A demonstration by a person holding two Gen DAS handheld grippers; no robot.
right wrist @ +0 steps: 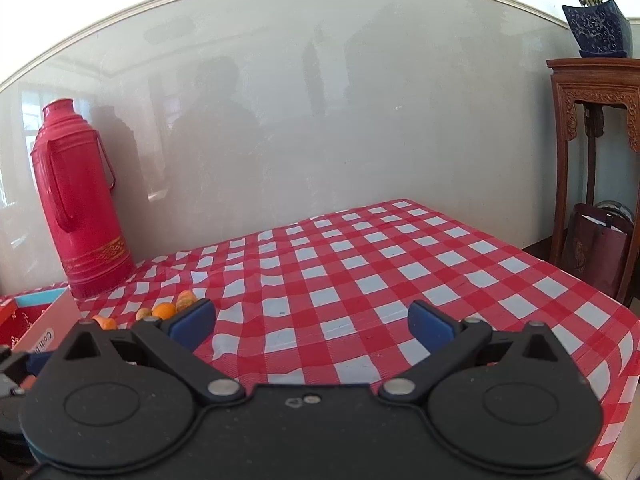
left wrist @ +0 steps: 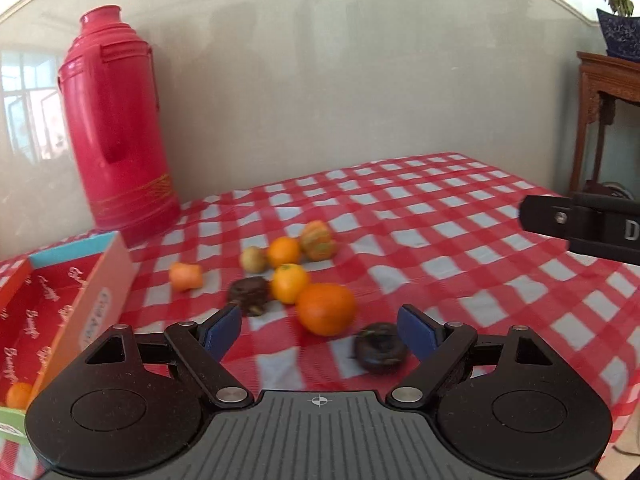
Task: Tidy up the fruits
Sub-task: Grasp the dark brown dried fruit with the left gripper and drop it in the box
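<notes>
The flask (left wrist: 116, 120) is shiny red plastic. The cloth (right wrist: 360, 272) looks smooth (a bit wrinkled). The stand (right wrist: 592, 92) is carved wood. The wall (right wrist: 320, 120) is glossy.

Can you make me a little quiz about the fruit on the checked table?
1. True or false: the box already has an orange fruit inside.
2. What stands by the wall behind the fruit: A a green bottle, B a red flask, C a blue bowl?
3. Fill in: between the open left gripper's blue pads you see the big orange and a ____ coloured fruit.

Key: 1 true, one small orange shows in its corner. 2 B. 3 dark.
</notes>
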